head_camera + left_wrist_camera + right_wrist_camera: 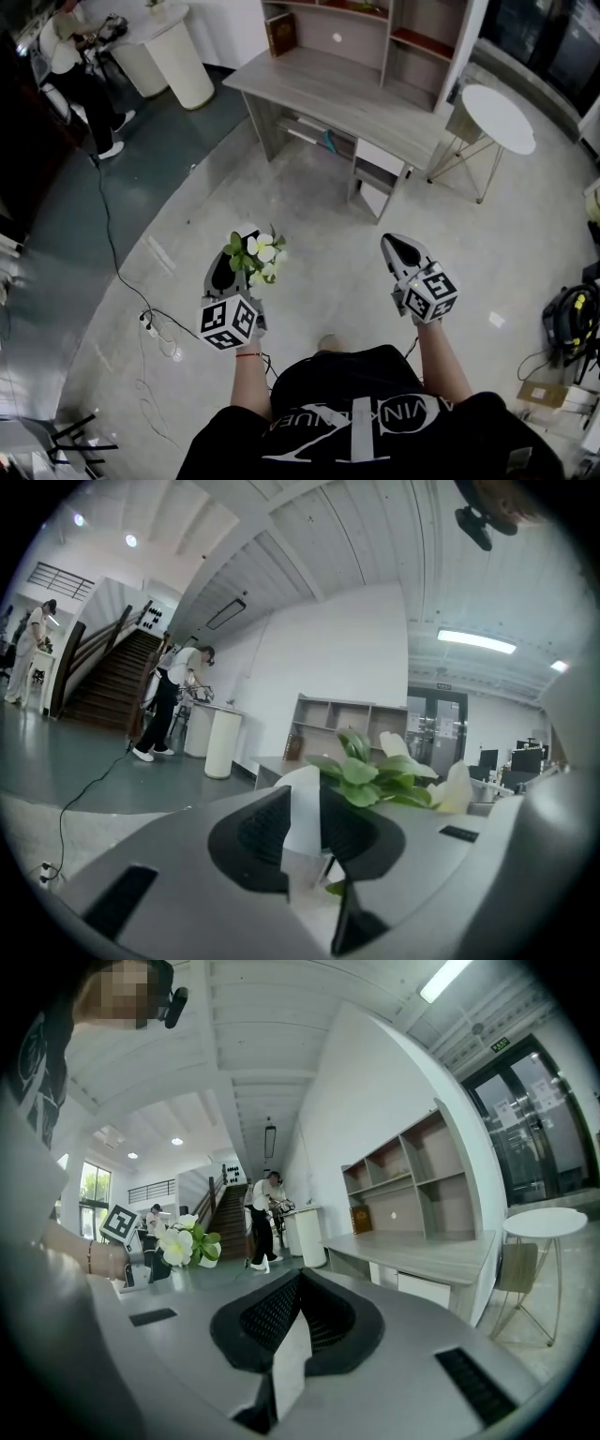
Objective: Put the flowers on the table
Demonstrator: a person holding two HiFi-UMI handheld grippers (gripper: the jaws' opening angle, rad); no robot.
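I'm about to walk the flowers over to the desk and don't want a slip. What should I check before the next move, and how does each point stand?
1. Flowers gripped: ok, the left tongs are closed on their white base.
2. Right tongs free: ok, shut with nothing between them.
3. Bare spot on the desk: ok, most of its top is clear.
4. Desk within reach: not ok, open floor lies between.
5. Path ahead: ok; the cable lies off to the left.
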